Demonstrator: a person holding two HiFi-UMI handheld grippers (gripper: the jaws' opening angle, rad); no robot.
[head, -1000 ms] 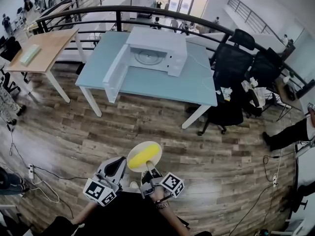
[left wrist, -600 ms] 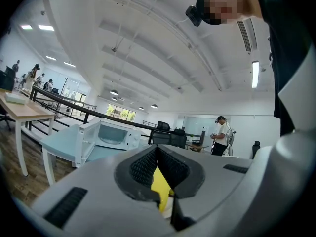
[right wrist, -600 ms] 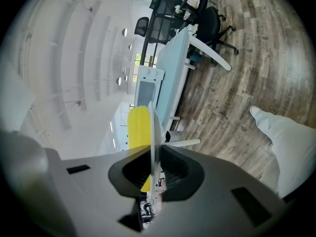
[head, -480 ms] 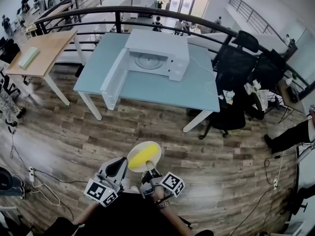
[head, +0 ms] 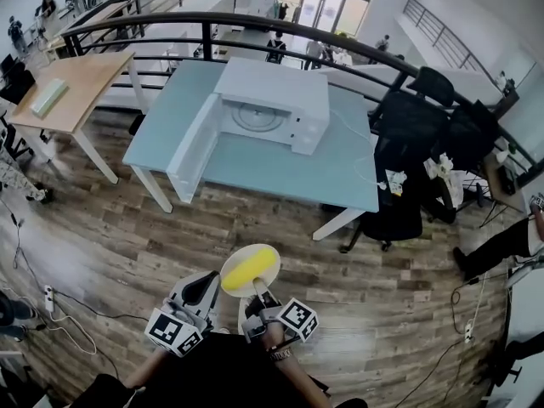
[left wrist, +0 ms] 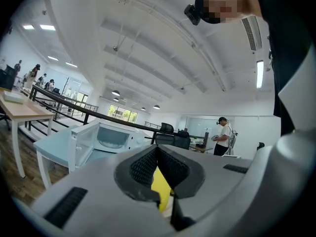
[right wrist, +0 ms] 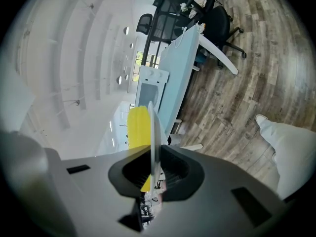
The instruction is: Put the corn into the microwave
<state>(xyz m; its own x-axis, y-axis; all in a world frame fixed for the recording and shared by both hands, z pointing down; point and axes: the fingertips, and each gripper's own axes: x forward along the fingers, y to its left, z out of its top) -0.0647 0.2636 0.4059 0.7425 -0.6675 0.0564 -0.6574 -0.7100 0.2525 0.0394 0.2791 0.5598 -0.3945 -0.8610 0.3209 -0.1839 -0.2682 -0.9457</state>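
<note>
Microwave [head: 270, 100] sits slightly nearer than a second ago, door open.
Well short of the microwave, the right gripper [head: 255, 290] pinches the rim of the plate [head: 240, 258]. The corn [head: 248, 271] on it lies angled toward the microwave. The left gripper [head: 206, 286], jaws together and empty, is alongside.

Pale blue table [head: 280, 167], wooden desk [head: 81, 79] beside it, black office chairs [head: 408, 113], curved railing [head: 170, 20], perhaps cables [head: 48, 298] on floor [head: 127, 240]

Three lenses, one microwave [head: 272, 100]
Head view looks steeply down, microwave far at 12 o'clock; both gripper views, from just behind their jaws, share it.
</note>
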